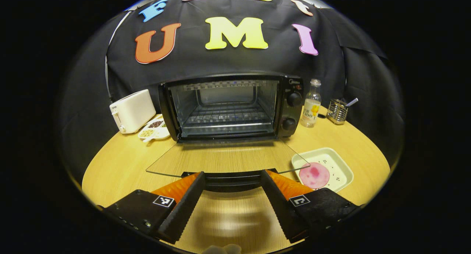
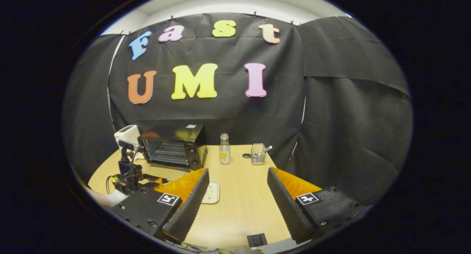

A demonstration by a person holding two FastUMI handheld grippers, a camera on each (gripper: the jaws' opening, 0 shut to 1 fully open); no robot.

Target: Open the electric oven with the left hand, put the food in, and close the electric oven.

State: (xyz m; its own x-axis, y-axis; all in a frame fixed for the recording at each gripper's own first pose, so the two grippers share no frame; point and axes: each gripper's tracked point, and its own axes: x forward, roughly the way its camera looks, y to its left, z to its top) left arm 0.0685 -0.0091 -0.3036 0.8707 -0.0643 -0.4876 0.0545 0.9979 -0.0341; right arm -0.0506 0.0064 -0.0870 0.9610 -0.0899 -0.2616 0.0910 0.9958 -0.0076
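Left gripper (image 1: 232, 180): wide open, holding nothing, level and low over desk (image 1: 121, 162), aimed straight at the electric oven (image 1: 230, 105). Fingertips (image 1: 197, 178) flank the dark handle (image 1: 232, 180) at front edge of oven door (image 1: 224, 156); handle sits in the gap betw. them, contact w/ either finger can't be told. Door is glass, dropped fully down, lying flat just above desk. Oven cavity open, wire rack (image 1: 224, 118) inside bare.

Food (image 1: 314, 175): pink round slice, on a pale square tray (image 1: 340, 165), on desk just right of door's front corner, near left gripper's right finger. Not in oven.

Beside oven in left gripper view: white toaster (image 1: 132, 110) at left, small dish of grains (image 1: 154, 129) in front of it; bottle (image 1: 311, 104) just right of oven, mesh holder (image 1: 337, 111) w/ a utensil farther right.

Right gripper (image 2: 237, 176): jaws spread wide, empty, held higher and farther back from oven, over near part of desk, tilted slightly down. Its left finger partly covers the tray (image 2: 212, 191). In right gripper view, left gripper's body w/ cables (image 2: 128, 173) sits in front of open oven (image 2: 173, 145), bit of a hand behind it at lower left edge. Bottle (image 2: 224, 150) and holder (image 2: 258, 154) stand at desk's far side.
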